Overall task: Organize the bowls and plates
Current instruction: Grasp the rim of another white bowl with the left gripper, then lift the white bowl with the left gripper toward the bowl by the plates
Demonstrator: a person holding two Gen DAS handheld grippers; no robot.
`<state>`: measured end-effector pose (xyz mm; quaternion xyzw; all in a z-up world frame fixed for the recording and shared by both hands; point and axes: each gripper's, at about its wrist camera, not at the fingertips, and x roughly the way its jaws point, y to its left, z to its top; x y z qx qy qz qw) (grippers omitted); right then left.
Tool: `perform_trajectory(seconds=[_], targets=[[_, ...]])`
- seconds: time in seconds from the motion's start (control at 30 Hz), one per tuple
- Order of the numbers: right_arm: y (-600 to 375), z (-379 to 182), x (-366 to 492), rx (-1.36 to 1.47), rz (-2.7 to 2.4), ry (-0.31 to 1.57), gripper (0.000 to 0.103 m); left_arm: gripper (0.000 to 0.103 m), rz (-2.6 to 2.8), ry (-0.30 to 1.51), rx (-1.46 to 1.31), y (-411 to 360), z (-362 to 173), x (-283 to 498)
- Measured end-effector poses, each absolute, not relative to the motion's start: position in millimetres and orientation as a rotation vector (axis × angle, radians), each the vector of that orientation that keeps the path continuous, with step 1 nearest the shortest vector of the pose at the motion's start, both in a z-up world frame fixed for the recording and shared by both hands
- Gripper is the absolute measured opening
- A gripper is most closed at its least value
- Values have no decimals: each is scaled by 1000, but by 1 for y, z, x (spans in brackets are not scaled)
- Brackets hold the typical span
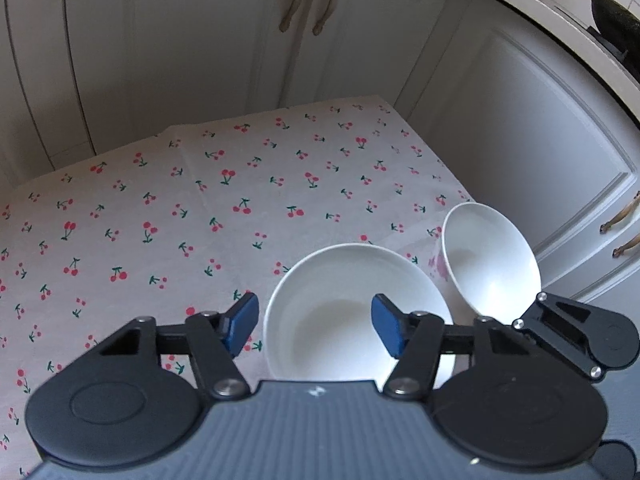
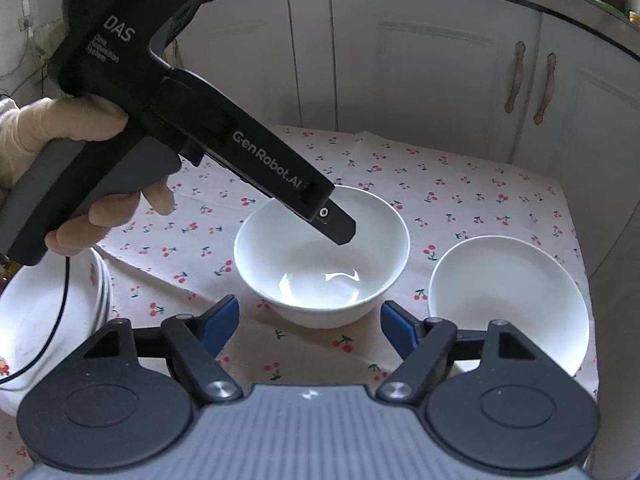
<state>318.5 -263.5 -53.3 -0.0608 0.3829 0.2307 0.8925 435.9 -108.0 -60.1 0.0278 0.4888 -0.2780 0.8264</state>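
Note:
Two plain white bowls stand on the cherry-print tablecloth [image 1: 160,220]. My left gripper [image 1: 316,328] hangs over the nearer bowl [image 1: 352,292]. Its left blue pad is just outside the rim and its right pad is inside, and neither visibly presses the wall. In the right wrist view that gripper's finger [image 2: 338,226] dips into the middle bowl [image 2: 320,276]. My right gripper [image 2: 308,328] is open just short of this bowl and touches nothing. The second bowl [image 2: 508,304] sits to its right; in the left wrist view it [image 1: 492,256] stands beyond the first.
A stack of flower-patterned plates [image 2: 44,320] sits at the table's left edge, below the gloved hand [image 2: 60,124] holding the left gripper. White cabinet doors [image 1: 200,40] close in behind and beside the table. Black linkage of the right gripper [image 1: 576,332] shows beside the second bowl.

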Motion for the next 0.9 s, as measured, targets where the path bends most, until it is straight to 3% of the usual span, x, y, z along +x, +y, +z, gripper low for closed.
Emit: perform_trajectory(seconds=[0.13, 0.9], targets=[[-261, -55, 320, -148, 465, 787, 82, 56, -602, 1043, 63, -111, -64, 437], [-263, -52, 323, -135, 479, 766, 82, 55, -625, 1050, 94, -116, -65, 433]])
